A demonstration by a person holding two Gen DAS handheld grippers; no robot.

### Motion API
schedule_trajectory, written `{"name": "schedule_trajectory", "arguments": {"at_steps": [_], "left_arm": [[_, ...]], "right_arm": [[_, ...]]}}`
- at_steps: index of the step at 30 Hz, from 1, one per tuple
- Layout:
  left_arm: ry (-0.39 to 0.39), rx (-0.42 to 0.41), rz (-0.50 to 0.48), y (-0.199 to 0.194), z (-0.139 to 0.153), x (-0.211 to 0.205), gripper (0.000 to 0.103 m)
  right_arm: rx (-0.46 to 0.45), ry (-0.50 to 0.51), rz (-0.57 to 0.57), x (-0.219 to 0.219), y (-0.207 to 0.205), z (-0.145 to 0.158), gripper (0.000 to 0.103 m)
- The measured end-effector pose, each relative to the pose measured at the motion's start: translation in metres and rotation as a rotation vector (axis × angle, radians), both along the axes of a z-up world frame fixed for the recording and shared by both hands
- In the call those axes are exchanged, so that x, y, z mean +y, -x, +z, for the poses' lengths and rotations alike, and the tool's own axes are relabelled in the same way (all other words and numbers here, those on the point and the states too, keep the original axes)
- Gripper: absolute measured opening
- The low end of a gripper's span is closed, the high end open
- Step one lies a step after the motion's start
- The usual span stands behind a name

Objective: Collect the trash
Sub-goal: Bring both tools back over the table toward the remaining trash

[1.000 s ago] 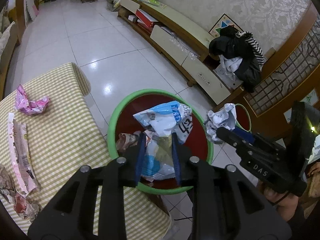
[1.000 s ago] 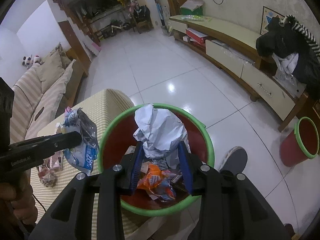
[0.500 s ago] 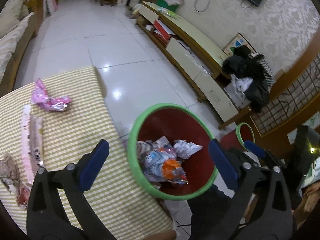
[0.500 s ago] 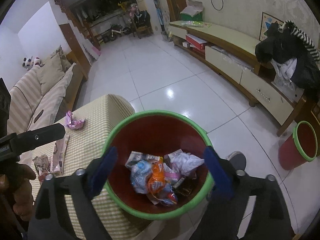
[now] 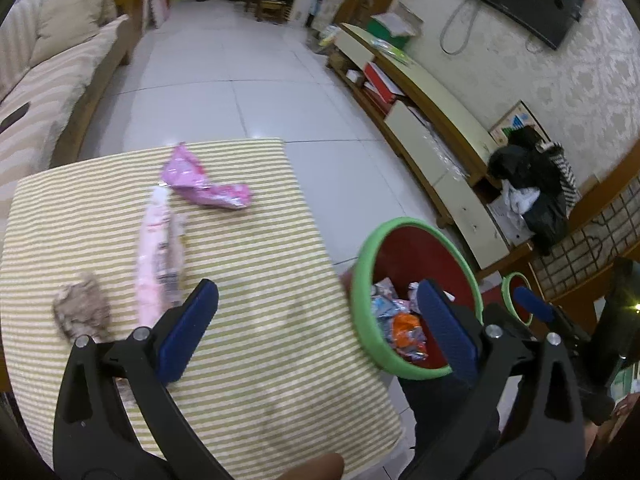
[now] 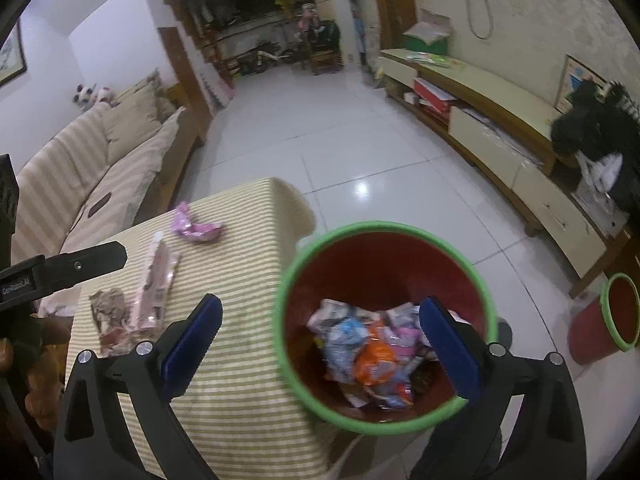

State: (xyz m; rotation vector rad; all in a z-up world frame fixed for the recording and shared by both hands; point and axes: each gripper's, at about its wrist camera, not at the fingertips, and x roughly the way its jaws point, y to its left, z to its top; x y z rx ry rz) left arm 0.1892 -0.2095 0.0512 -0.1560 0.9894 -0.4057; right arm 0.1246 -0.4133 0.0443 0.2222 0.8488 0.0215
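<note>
Trash lies in two places: crumpled packets [image 6: 372, 356] — pale blue, orange and white, glossy and creased — sit heaped at the bottom of the round red bin [image 6: 384, 272] with its thick green rim, and more pieces rest on the desk [image 5: 256, 320], which wears a cloth of fine yellow-green and cream stripes. The bin stands just beside the desk's right edge. On the cloth you have a twisted, shiny pink wrapper [image 5: 204, 188] near the far edge, a long flat pale-pink packet [image 5: 158, 256] running from it toward you, and a rough brownish crumpled wad [image 5: 82, 312] near the left edge.

Your left gripper [image 5: 316, 324] hangs over the desk's right edge with its jaws spread wide, nothing between the ribbed blue pads [image 5: 188, 332]. Your right gripper [image 6: 320, 344] straddles the bin's near-left rim — its jaws are opening, with nothing pinched between them; one blue pad is over the cloth, the other over the bin's mouth. A second, smaller red bin [image 6: 604, 320] of the same shape stands on the glossy white tiled floor [image 6: 340, 152], well apart.
</note>
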Motion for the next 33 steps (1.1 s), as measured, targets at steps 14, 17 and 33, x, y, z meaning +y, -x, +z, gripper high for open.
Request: {"name": "schedule_trajectory", "arguments": {"at_steps": [14, 17, 33], "left_arm": [[-0.039, 0.015, 0.198, 0.026, -0.011, 0.136, 0.097], [-0.049, 0.034, 0.227, 0.030, -0.021, 0.163, 0.097], [-0.096, 0.097, 0.234, 0.009, -0.070, 0.206, 0.097]], "right_arm": [[0.018, 0.003, 0.150, 0.111, -0.028, 0.000, 0.096], [0.033, 0.001, 0.181, 0.134, -0.037, -0.007, 0.096], [0.099, 0.016, 0.290, 0.203, -0.085, -0.037, 0.096]]}}
